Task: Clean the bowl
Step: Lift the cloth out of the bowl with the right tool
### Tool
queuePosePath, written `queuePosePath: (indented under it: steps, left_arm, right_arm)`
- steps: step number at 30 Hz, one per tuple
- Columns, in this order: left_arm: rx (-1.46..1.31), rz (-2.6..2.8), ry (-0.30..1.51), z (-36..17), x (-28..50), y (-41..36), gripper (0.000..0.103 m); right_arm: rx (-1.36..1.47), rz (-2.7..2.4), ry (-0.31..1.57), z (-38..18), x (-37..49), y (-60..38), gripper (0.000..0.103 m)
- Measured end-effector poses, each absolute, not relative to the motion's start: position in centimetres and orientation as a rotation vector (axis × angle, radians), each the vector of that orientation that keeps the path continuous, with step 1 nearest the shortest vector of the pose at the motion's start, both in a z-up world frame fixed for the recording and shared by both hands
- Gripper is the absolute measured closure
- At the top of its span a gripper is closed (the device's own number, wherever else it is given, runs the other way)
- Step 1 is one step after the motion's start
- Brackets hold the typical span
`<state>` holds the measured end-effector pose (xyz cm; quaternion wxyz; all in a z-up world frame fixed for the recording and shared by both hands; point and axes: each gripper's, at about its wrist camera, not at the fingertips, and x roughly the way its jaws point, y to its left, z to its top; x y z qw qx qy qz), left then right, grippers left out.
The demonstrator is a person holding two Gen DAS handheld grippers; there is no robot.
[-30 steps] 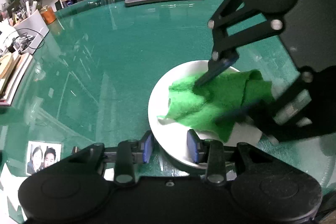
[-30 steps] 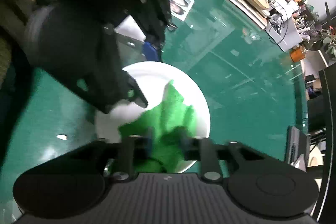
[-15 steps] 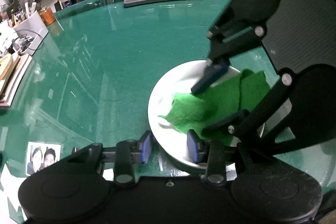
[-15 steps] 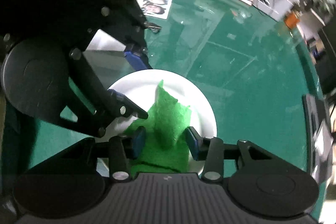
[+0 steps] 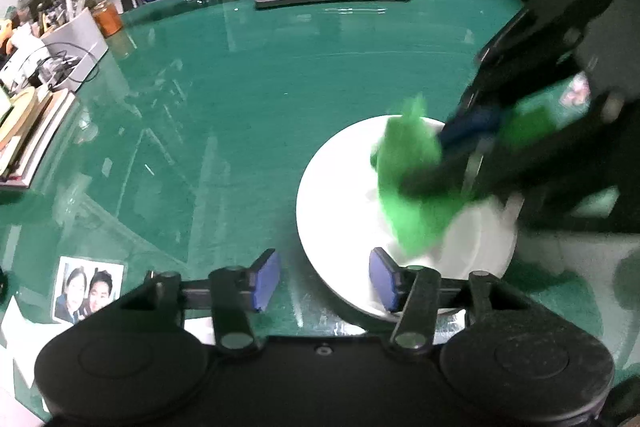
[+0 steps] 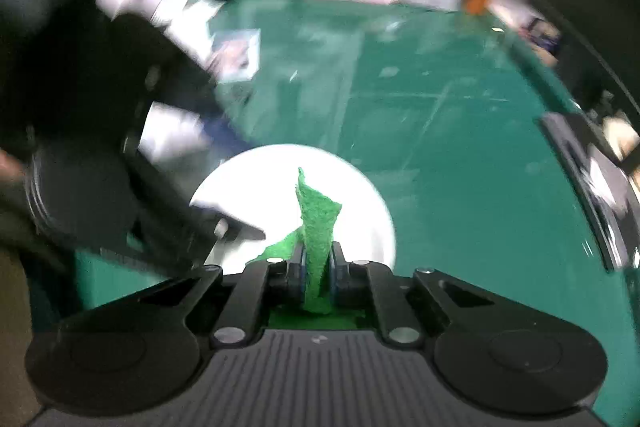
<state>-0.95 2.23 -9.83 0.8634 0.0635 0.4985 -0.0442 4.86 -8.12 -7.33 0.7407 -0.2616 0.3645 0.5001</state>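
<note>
Now the right gripper (image 6: 319, 281) has just closed its jaws on the green cloth (image 6: 318, 223), clamped at its lower end; its long axis rises to a point over the white bowl (image 5: 344, 211) on the green table (image 5: 248, 95). Cloth looks soft, light; bowl likely hard, slippery, breakable. Left gripper (image 5: 325, 277), jaws just opened, straddles the near rim without gripping; best hold there.

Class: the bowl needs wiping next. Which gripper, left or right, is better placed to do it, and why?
Right. The right gripper is shut on the green cloth over the white bowl; the left gripper is open, straddling the near rim.
</note>
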Motion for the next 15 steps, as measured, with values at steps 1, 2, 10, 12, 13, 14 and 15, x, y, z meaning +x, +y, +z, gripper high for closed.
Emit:
queuePosePath:
  steps: [1,2,10,12,13,14,15]
  left_arm:
    - [0.132,-0.091,1.045,-9.8,-0.9,2.3,0.053]
    - [0.129,-0.086,1.044,-9.8,-0.8,2.3,0.052]
    - [0.106,0.026,1.030,-9.6,0.3,2.6,0.047]
    - [0.105,0.080,1.026,-9.5,0.9,2.9,0.047]
    - [0.104,0.093,1.027,-9.5,1.1,3.0,0.047]
    - [0.104,0.102,1.029,-9.5,1.3,3.0,0.047]
    - [0.104,0.111,1.030,-9.5,1.5,3.1,0.047]
  right_arm:
    - [-0.506,1.060,0.778,-6.6,5.0,-9.0,0.093]
    - [-0.451,1.024,0.758,-6.0,5.0,-9.8,0.093]
    - [-0.096,0.659,0.732,-6.3,5.8,-16.1,0.093]
    - [-0.016,0.599,0.751,-7.0,5.9,-17.5,0.092]
    - [0.007,0.568,0.761,-7.5,5.9,-17.8,0.092]
    - [0.028,0.537,0.771,-8.2,5.9,-18.1,0.092]
    - [0.049,0.506,0.781,-8.8,5.8,-18.4,0.092]
